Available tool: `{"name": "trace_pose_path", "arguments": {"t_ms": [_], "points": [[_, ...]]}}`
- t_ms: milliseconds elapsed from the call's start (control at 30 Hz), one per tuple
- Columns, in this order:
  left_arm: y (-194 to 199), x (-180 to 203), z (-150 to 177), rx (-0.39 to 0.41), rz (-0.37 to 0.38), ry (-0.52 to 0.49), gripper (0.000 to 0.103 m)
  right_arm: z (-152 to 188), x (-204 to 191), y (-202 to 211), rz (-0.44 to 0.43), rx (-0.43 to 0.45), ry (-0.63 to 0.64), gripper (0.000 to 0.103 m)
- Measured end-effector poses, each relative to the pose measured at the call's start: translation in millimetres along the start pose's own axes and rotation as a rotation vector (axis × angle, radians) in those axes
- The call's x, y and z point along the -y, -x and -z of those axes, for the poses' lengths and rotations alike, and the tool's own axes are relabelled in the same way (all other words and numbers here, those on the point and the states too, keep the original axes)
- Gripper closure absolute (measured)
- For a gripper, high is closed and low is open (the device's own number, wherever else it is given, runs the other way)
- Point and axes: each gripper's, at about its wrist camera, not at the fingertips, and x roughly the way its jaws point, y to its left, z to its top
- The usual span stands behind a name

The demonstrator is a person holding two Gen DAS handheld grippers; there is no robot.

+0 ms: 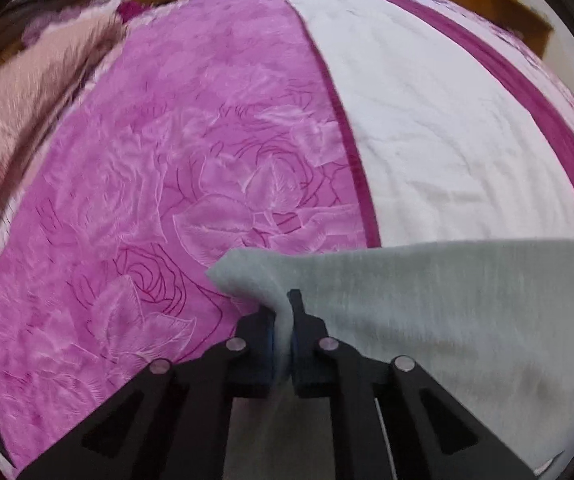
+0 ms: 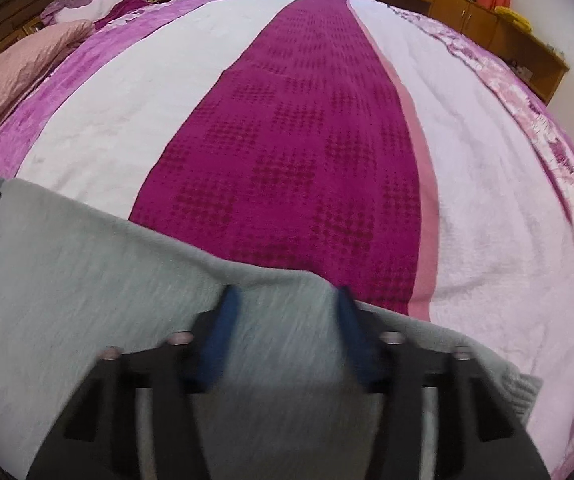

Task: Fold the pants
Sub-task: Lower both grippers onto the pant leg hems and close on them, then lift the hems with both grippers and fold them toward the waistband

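Two grippers of mine sit at the near edge of the grey pants (image 1: pixel 447 320). My left gripper (image 1: pixel 283 332) is pinched tight on a fold of that cloth; my right gripper (image 2: pixel 287 320) stands part open, cloth bunched between its blue pads (image 2: pixel 223 320). Beyond spreads the purple-and-white bedspread (image 2: pixel 307 120), then wooden cabinets (image 2: pixel 467 12).

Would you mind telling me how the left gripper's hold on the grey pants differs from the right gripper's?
The left gripper has its jaws nearly together, pinching a thin fold of the grey knit pants; the right gripper has its jaws well apart with a broad span of that cloth between them. The left sits at a corner of the pants' edge, the right further along it. Both have black arms with blue pads, above the pink and white bedspread.
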Motion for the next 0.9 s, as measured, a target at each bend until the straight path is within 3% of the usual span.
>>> {"name": "trace_pose_path", "arguments": {"t_ms": [67,133,433,900], "points": [[6.6,-0.4,1.9,0.006,0.016,0.014,0.098,0.7,1.0,5.1,-0.004,0.006,-0.002,0.098],[15.2,-5.0,3.4,0.022,0.033,0.033,0.098,2.2,4.4,13.4,-0.024,0.014,-0.032,0.103],[86.1,-12.6,18.4,0.143,0.077,0.087,0.098,7.6,4.7,68.8,-0.082,0.086,-0.063,0.103],[156.6,-20.9,66.2,0.251,0.101,0.073,0.098,59.9,-4.8,151.1,-0.145,0.163,-0.088,0.103]]}}
